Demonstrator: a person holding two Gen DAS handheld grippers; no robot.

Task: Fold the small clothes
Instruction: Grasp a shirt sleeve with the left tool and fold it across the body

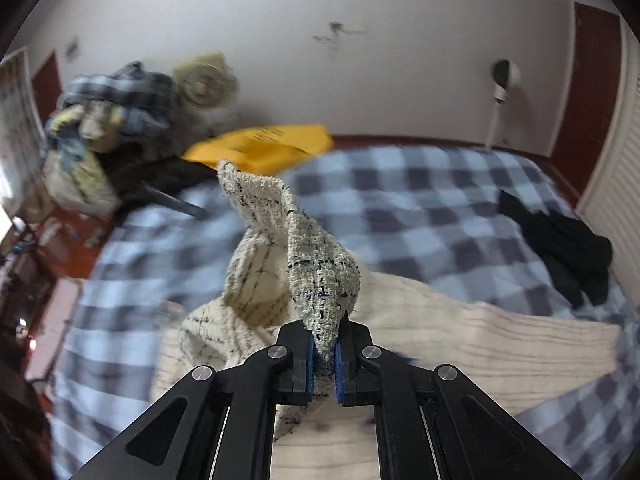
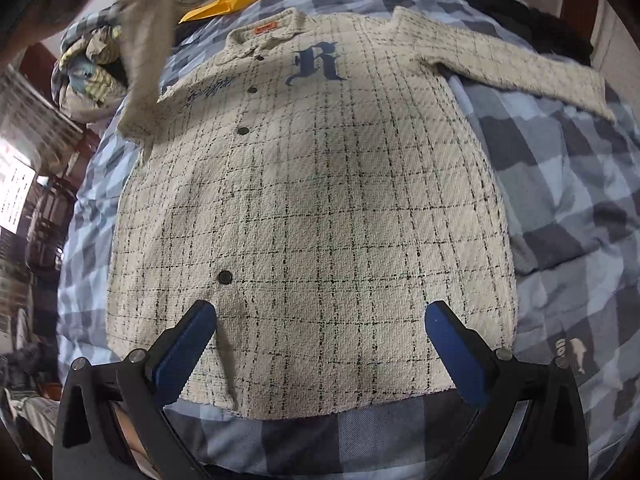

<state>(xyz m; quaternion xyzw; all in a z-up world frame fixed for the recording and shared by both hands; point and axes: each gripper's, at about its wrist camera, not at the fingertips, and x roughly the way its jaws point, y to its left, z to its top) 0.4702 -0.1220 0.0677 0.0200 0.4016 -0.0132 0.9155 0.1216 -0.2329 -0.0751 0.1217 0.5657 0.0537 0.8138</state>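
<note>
A cream checked tweed shirt (image 2: 320,200) with black buttons and a blue letter R lies flat, front up, on a blue checked bed cover (image 2: 560,184). My left gripper (image 1: 324,354) is shut on the shirt's left sleeve (image 1: 308,264) and holds it lifted above the bed. The raised sleeve shows blurred in the right wrist view (image 2: 148,52). My right gripper (image 2: 320,344) is open and empty, hovering over the shirt's lower hem. The other sleeve (image 2: 520,68) lies stretched out to the right.
A heap of clothes (image 1: 96,128) is piled at the far left of the bed, with a yellow bag (image 1: 264,146) beside it. A black garment (image 1: 568,248) lies at the bed's right side. A white wall and a slatted door stand behind.
</note>
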